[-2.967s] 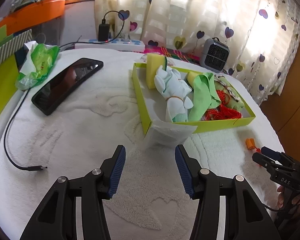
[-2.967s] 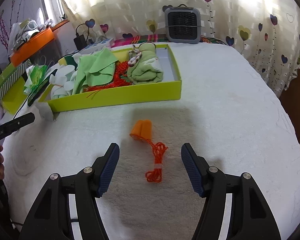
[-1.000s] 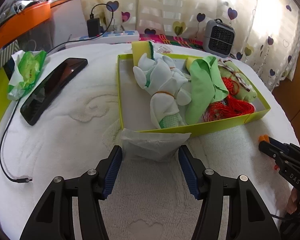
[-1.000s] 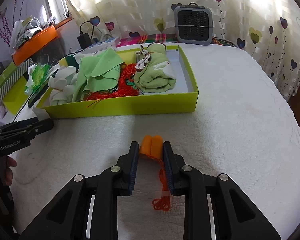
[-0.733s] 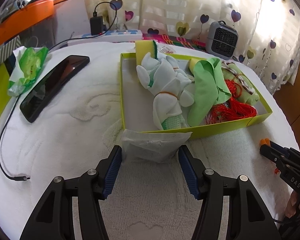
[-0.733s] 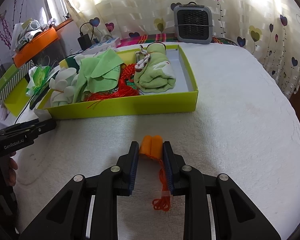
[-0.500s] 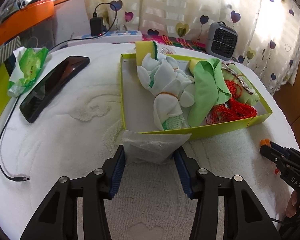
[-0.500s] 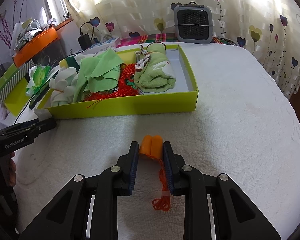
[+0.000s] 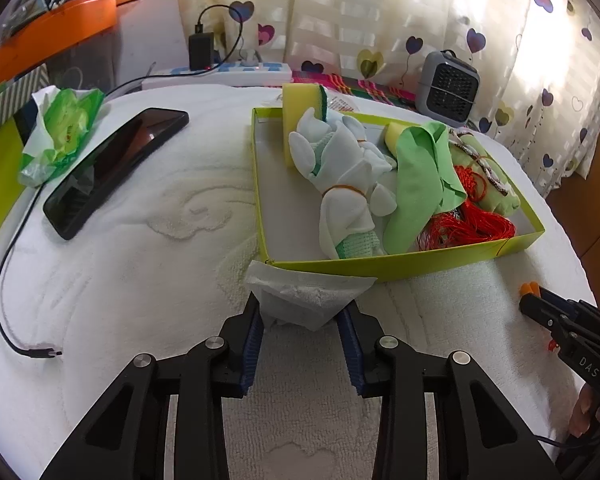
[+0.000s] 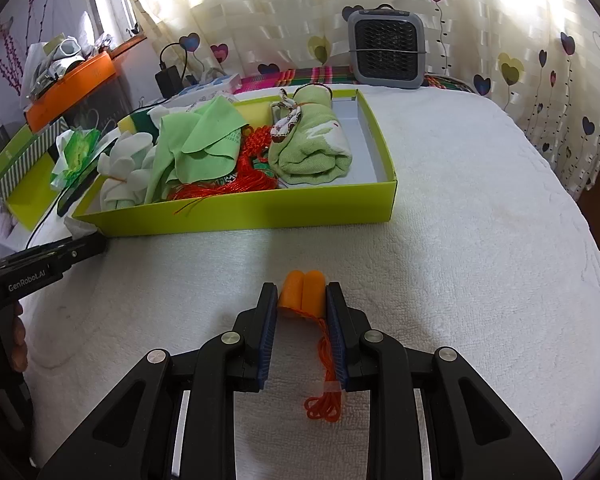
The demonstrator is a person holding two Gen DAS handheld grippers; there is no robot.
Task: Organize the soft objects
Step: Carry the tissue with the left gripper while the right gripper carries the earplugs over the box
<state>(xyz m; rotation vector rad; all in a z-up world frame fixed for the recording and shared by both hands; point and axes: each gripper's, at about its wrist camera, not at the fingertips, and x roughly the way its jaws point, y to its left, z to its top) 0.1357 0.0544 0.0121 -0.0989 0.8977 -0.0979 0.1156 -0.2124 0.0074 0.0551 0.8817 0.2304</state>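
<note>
most of the soft things already lie in the yellow-green box [image 9: 400, 266]: a sponge [image 9: 300, 98] standing at the far corner, a pair of white gloves [image 9: 348, 192], a green cloth [image 9: 418, 184], a red tassel [image 9: 472, 224] and a rolled green towel [image 10: 312, 152]. two things are left on the white-covered surface outside it, and each is now between fingers.

the left gripper [image 9: 300, 326] is closing on a white tissue [image 9: 304, 298] that lies just in front of the box's near corner; the blue pads already touch its sides and the tissue is bunching between them, but it rests on the cover and is not lifted.

the right gripper [image 10: 302, 306] has its fingers narrowed firmly onto a pair of orange earplugs [image 10: 303, 290], whose orange cord [image 10: 326, 380] trails back under the gripper. they sit near the front wall of the box, not yet raised.

so i judge the task nearly done: both last items need lifting and dropping into the box, where bare floor shows at the left end and right end.
</note>
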